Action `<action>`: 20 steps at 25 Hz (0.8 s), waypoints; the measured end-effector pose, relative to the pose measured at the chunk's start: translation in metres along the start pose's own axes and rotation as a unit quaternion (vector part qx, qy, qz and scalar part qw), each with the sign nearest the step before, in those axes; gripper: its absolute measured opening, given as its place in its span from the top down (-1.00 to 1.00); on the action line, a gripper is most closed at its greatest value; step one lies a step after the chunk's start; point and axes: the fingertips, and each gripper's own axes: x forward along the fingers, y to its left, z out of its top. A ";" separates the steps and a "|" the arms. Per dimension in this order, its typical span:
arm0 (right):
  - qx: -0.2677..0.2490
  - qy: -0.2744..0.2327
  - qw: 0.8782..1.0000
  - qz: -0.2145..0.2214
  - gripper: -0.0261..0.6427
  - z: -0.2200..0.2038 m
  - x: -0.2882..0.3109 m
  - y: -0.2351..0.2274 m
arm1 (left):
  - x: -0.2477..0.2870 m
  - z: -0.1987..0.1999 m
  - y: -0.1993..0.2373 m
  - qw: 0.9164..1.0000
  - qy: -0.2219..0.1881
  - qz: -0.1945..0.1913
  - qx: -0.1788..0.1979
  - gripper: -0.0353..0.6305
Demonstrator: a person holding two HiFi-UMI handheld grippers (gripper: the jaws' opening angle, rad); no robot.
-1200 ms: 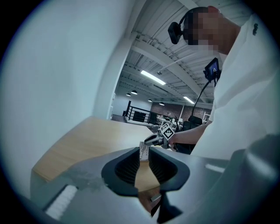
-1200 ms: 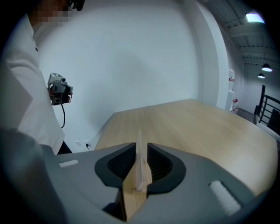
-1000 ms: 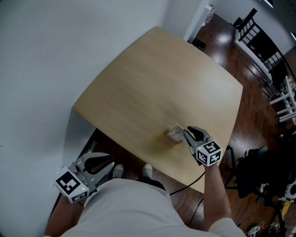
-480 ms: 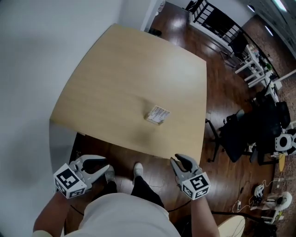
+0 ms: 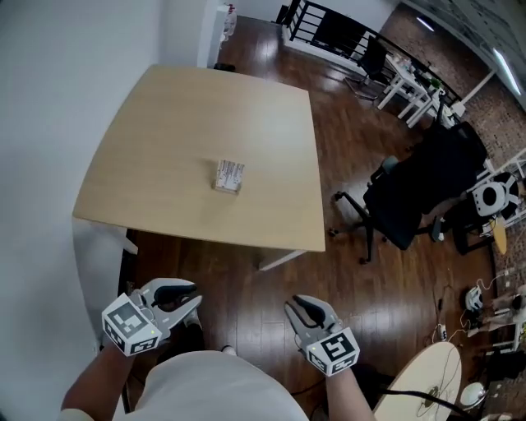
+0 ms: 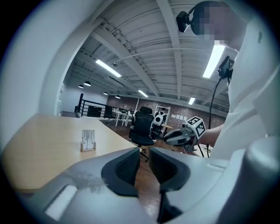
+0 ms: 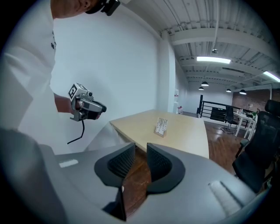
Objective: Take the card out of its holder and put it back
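Observation:
The card holder (image 5: 229,175) stands alone on the light wooden table (image 5: 164,123), a white card upright in its small base. It also shows as the holder (image 6: 88,141) and the holder (image 7: 161,127) in the two gripper views, far from both. My left gripper (image 5: 194,296) hangs near my body, short of the table's near edge, over the floor. My right gripper (image 5: 294,305) is beside it, also over the floor. In the left gripper view the left gripper (image 6: 144,153) is open and empty. The right gripper (image 7: 141,151) likewise is open with only floor showing in its gap.
A black office chair (image 5: 411,197) stands on the dark wood floor (image 5: 271,288) right of the table. A white wall (image 5: 49,99) runs along the left. White desks (image 5: 411,78) and a black railing (image 5: 329,25) lie far back.
My right gripper has drawn back from the card holder to my body, off the table. The head view has pulled away, so the table sits farther off. The left gripper stays low.

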 end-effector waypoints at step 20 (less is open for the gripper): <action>0.033 -0.047 0.997 -0.043 0.67 -0.039 -0.150 0.101 | -0.073 -0.034 -0.164 1.000 0.003 -0.002 0.024 0.68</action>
